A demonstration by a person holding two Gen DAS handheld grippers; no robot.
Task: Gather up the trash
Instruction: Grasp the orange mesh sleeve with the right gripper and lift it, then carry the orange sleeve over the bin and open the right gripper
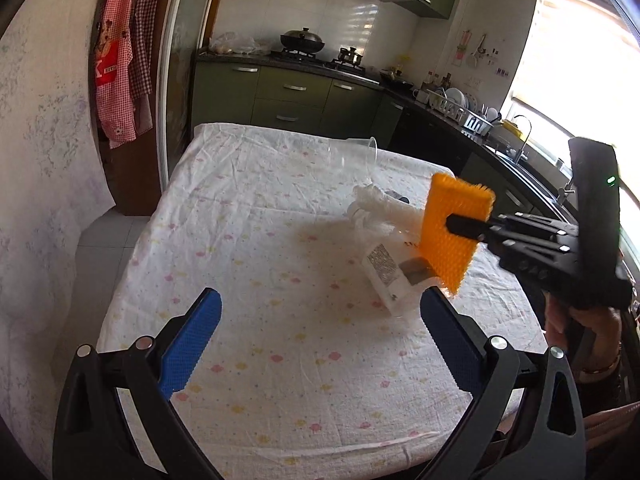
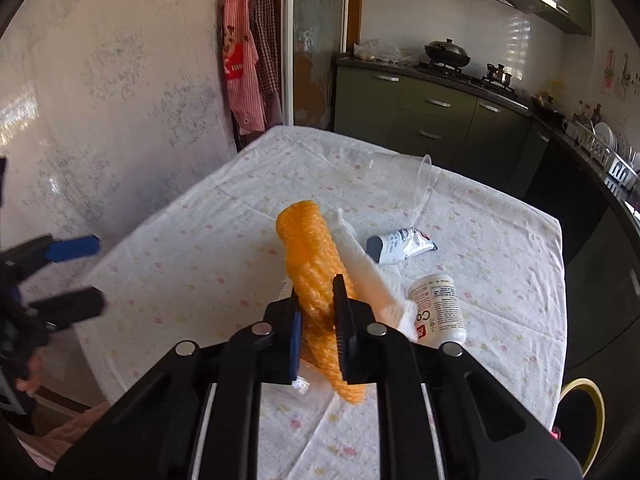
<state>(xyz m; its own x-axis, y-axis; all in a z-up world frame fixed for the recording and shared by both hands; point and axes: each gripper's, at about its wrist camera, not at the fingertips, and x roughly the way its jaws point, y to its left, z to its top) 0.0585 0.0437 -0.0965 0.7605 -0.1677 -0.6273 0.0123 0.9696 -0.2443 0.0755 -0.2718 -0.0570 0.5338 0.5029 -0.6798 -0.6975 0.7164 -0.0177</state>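
My right gripper (image 2: 318,320) is shut on an orange foam net sleeve (image 2: 312,264) and holds it above the table; it also shows in the left wrist view (image 1: 452,232). A white foam net (image 2: 360,268) lies just behind it. On the cloth lie a white pill bottle (image 2: 440,308), a crumpled silver wrapper (image 2: 400,246) and a clear plastic cup (image 2: 404,178) on its side. My left gripper (image 1: 320,332) is open and empty, above the table's near side, left of the trash.
The table (image 1: 240,240) wears a white spotted cloth. A wall stands at the left with aprons (image 1: 120,72) hanging. Green kitchen cabinets (image 1: 296,96) and a counter run behind and along the right. A yellow-rimmed bin (image 2: 580,420) sits at the table's right edge.
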